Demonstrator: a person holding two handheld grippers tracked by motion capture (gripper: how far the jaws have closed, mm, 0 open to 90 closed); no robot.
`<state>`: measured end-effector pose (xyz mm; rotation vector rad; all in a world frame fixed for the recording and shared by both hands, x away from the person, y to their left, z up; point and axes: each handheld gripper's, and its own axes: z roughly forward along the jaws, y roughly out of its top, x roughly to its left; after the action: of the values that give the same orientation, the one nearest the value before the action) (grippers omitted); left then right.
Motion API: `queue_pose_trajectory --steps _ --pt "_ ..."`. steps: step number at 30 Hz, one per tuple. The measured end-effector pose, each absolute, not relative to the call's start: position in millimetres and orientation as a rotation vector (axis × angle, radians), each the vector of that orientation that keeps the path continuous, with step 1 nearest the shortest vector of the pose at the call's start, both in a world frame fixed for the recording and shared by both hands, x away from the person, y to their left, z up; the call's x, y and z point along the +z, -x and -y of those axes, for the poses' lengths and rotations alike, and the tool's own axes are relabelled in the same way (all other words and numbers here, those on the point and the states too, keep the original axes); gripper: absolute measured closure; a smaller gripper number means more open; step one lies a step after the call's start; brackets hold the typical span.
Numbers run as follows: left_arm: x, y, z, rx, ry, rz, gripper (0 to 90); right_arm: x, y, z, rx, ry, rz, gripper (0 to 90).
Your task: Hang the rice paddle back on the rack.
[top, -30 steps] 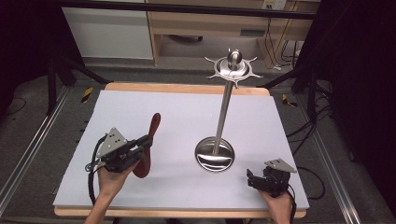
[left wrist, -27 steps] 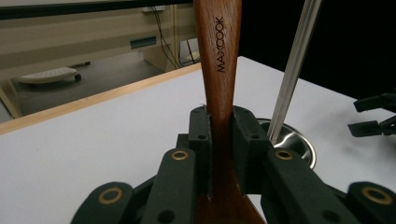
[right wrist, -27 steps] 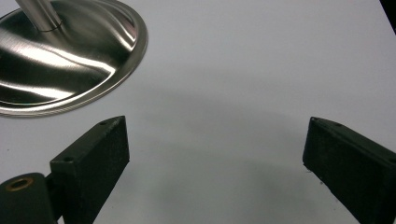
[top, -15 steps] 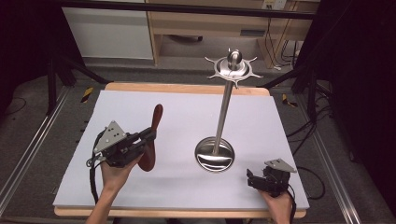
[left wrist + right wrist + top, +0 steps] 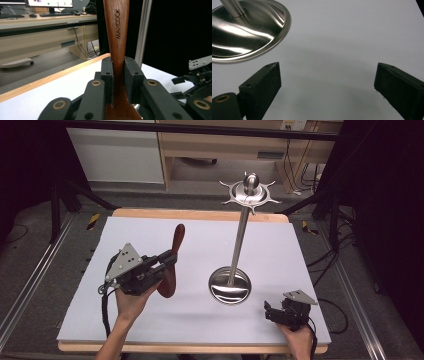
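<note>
A dark wooden spoon (image 5: 172, 260) is held nearly upright over the left half of the white table, bowl end down. My left gripper (image 5: 167, 261) is shut on its handle; in the left gripper view the two pads (image 5: 107, 75) clamp the brown handle (image 5: 117, 37) marked MAXCOOK. A tall steel utensil stand (image 5: 240, 235) rises from a round dish base (image 5: 230, 285) at the table's middle, with a hooked ring (image 5: 250, 194) on top. My right gripper (image 5: 270, 311) rests near the front right edge, open, with bare table between its jaws (image 5: 327, 82). The stand's base (image 5: 244, 30) lies to its upper left.
The white board (image 5: 200, 235) lies on a wooden table with edges near on all sides. A shelf unit and cables stand beyond the far edge. Dark stands flank both sides. The right gripper (image 5: 197, 77) shows in the left gripper view beside the stand's pole (image 5: 142, 30).
My left gripper has lifted and swung the spoon more upright, moving slightly right and forward. The right gripper has stayed in place.
</note>
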<state>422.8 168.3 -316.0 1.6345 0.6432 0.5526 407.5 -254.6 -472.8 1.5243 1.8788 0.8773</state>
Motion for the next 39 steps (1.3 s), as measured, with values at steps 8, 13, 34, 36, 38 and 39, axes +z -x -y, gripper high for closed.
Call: queue_pose_trajectory --steps 8,13,34,36,38,39 --pt "-302.0 -422.2 -153.9 0.553 -1.639 -0.601 78.2 -472.8 -408.2 254.5 0.877 -1.518 -1.883 7.7" --pt "-293.5 -421.5 -144.8 0.551 -1.635 -0.576 78.2 -472.6 -408.1 254.6 0.878 -1.521 -1.881 7.7" --pt "-267.7 -426.4 -116.4 0.525 -1.609 -0.517 78.2 -472.1 -407.8 255.0 0.884 -1.531 -1.876 7.7" --pt "-265.7 -427.2 -115.6 0.515 -1.608 -0.519 78.2 -472.0 -407.8 255.0 0.883 -1.53 -1.876 7.7" --pt "-264.4 -427.1 -113.9 0.503 -1.608 -0.523 78.2 -472.0 -407.9 254.9 0.885 -1.53 -1.876 7.7" --pt "-264.0 -426.6 -113.0 0.496 -1.608 -0.527 78.2 -472.0 -407.9 255.0 0.882 -1.528 -1.877 7.7"
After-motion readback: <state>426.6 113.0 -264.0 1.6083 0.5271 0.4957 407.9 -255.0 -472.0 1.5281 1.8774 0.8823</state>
